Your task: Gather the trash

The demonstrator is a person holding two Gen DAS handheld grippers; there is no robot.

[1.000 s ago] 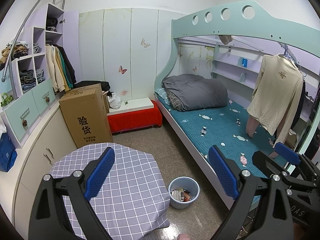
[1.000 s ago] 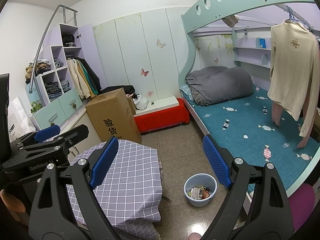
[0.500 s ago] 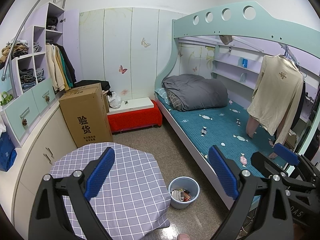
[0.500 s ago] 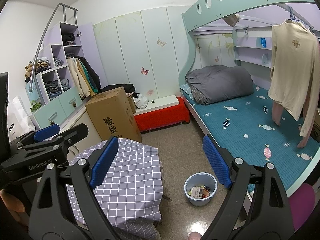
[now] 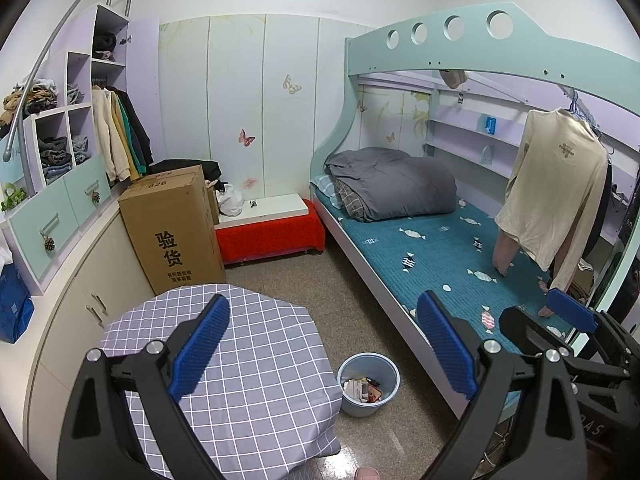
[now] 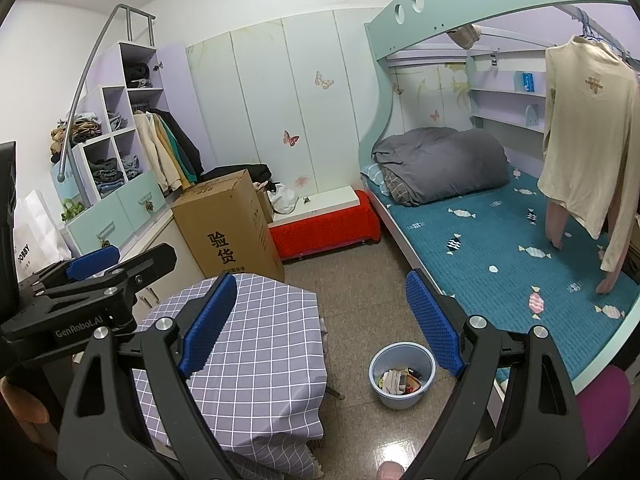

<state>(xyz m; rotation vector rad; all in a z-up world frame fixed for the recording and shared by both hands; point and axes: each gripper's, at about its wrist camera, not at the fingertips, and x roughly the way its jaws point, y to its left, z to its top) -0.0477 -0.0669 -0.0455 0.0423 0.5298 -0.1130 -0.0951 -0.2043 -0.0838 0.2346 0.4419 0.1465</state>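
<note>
The trash in the pale blue bin [image 5: 369, 384] is a jumble of wrappers, too small to sort out. The bin stands on the floor between the checked table [image 5: 256, 360] and the bed's long edge [image 5: 372, 264]. Both grippers gape wide with nothing between their pads: the left gripper [image 5: 320, 348] and the right gripper [image 6: 320, 320]. Only the right wrist view shows "GenRobot.AI" on the left gripper's body and a white bag [image 6: 36, 232] reading "OBBY", its start cut off. The cardboard box [image 5: 172, 224] bears "验货".
</note>
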